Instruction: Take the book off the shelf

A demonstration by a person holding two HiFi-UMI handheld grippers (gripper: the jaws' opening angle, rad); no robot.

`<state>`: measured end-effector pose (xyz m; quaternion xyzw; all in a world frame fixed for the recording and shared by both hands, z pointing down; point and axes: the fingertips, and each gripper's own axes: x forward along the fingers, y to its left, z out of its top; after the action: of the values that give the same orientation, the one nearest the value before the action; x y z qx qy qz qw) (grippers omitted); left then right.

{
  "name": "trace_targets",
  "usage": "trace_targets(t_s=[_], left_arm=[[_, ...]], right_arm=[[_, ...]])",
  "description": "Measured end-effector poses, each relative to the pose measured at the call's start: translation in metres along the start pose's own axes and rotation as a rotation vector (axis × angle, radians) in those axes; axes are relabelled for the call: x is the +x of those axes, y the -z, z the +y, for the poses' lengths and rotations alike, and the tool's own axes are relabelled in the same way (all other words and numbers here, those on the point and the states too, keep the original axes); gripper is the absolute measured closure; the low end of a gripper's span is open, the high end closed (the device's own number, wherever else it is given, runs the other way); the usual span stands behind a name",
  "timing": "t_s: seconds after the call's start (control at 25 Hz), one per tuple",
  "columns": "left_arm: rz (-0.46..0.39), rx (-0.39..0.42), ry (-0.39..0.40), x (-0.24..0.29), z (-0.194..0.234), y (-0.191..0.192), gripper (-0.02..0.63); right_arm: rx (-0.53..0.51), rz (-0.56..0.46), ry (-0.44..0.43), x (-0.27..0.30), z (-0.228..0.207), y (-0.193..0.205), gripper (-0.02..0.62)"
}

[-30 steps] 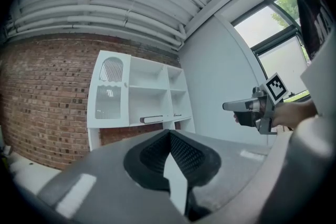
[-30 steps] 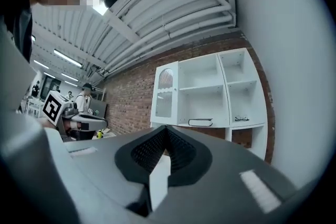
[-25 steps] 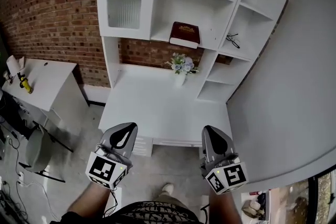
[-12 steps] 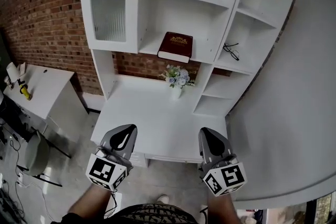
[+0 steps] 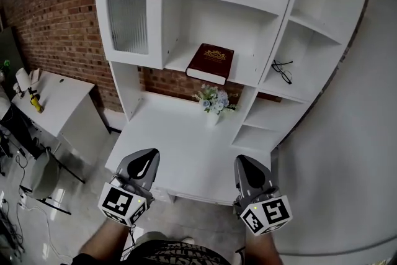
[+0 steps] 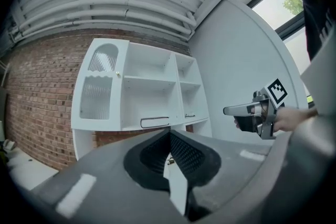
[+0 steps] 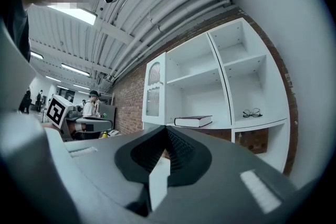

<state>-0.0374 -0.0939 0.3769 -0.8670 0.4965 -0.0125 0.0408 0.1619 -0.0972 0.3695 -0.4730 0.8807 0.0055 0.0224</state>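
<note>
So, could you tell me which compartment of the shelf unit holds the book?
The wide middle compartment just above the flowers holds the book; the narrower one to its right holds only glasses.

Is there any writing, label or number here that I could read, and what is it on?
No words or numbers can be read in any view.
The book: gold print on the dark red cover, too small to read.
The marker cubes on the left gripper and the right gripper: black-and-white square patterns only, no letters.
</note>
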Motion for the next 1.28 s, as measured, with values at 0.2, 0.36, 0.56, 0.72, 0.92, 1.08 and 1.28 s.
trace_targets(t_s=[0.2, 0.36, 0.56, 0.72, 0.92, 1.08, 1.28], left_arm=[[0.03, 0.007, -0.02, 0.007, 0.008, 0.001, 0.606], [0.026, 0.013, -0.007, 0.014, 0.019, 0.009, 0.606], [0.014, 0.008, 0.015, 0.042, 0.033, 0.013, 0.606], [0.014, 0.014, 0.045, 0.066, 0.048, 0.008, 0.606], [0.015, 0.013, 0.077, 0.093, 0.067, 0.009, 0.606], [0.015, 0.006, 0.094, 0.11, 0.084, 0.016, 0.606], [0.004, 0.005, 0.104, 0.126, 0.107, 0.02, 0.606]], right_arm=[[0.025, 0.011, -0.026, 0.017, -0.004, 0.007, 0.577], [0.04, 0.009, -0.029, 0.033, -0.008, 0.014, 0.575], [0.037, 0.017, -0.009, 0.055, -0.02, 0.017, 0.575], [0.023, 0.017, 0.012, 0.075, -0.027, 0.011, 0.575], [0.031, 0.02, 0.031, 0.099, -0.037, 0.007, 0.574], [0.041, 0.026, 0.041, 0.12, -0.042, 0.006, 0.574], [0.018, 0.033, 0.042, 0.148, -0.042, -0.001, 0.574]])
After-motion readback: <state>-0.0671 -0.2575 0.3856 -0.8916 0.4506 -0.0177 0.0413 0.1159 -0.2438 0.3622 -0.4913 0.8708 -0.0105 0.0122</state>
